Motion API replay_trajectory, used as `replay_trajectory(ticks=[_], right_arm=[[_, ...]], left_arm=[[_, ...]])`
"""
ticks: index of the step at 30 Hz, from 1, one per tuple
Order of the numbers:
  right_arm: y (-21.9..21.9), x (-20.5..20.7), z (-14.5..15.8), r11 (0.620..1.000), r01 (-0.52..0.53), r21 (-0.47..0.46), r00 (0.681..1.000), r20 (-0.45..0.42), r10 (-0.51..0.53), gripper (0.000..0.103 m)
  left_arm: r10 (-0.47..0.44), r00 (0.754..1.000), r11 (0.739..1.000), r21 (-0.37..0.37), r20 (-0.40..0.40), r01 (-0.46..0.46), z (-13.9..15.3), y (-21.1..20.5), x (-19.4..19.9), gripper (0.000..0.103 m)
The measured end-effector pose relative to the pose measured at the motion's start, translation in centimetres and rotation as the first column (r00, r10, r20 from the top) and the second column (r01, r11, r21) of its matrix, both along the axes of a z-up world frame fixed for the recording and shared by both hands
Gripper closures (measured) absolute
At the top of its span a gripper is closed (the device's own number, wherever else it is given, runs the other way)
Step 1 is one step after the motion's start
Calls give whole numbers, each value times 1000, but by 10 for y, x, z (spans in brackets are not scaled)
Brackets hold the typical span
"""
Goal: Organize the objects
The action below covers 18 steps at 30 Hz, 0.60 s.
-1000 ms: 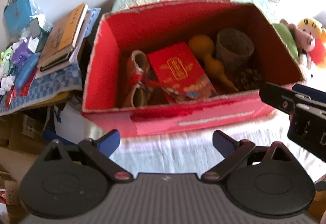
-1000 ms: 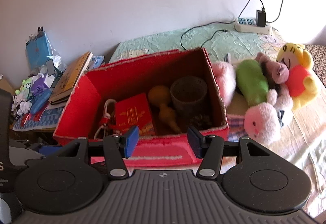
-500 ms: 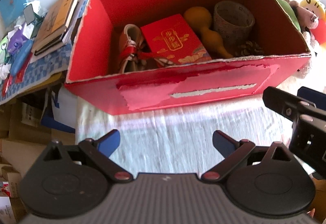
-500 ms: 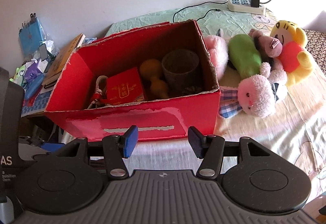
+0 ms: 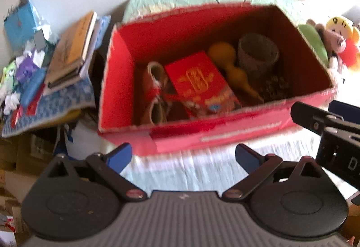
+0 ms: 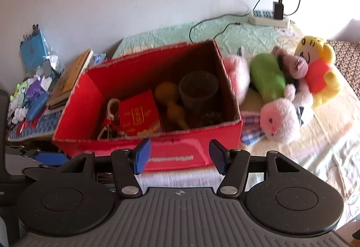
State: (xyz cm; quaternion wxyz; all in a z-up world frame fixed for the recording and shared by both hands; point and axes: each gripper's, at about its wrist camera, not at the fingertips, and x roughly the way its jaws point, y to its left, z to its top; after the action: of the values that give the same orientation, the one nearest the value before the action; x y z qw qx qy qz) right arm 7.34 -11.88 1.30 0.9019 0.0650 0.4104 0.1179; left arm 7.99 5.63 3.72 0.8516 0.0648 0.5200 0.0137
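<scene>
An open red cardboard box [image 6: 126, 83] was seen standing on a bed covered with a pale sheet [image 6: 315, 141], its top uncovered. Inside it lay a red packet with gold lettering [image 6: 139, 116], an orange-brown gourd [image 6: 171, 101], a dark grey cup [image 6: 198, 89], a pine cone [image 6: 211, 117] (blurred, in the near right corner) and a small shoe with a red cord [image 5: 155, 89] at the left. Just beside the box on its right, a pink plush pig [image 6: 279, 119], a green plush toy [image 6: 267, 78] and a yellow plush toy in a red shirt [image 6: 315, 71] were piled together. The left gripper [image 5: 181, 156] was held before the box's near wall, jaws wide apart with nothing between them. The right gripper [image 6: 178, 153] was likewise poised, its jaws opening, nothing held. A stack of books [image 5: 72, 53] lay left of the box.
</scene>
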Motion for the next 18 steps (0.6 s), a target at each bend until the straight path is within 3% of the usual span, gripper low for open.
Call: replay_trajectory(ticks=[18], right_arm=[[9,39,10,1000,20,-11,998,63,-20,43]], left_arm=[[26,997,1000,3,71,-27,8,11,44,4]])
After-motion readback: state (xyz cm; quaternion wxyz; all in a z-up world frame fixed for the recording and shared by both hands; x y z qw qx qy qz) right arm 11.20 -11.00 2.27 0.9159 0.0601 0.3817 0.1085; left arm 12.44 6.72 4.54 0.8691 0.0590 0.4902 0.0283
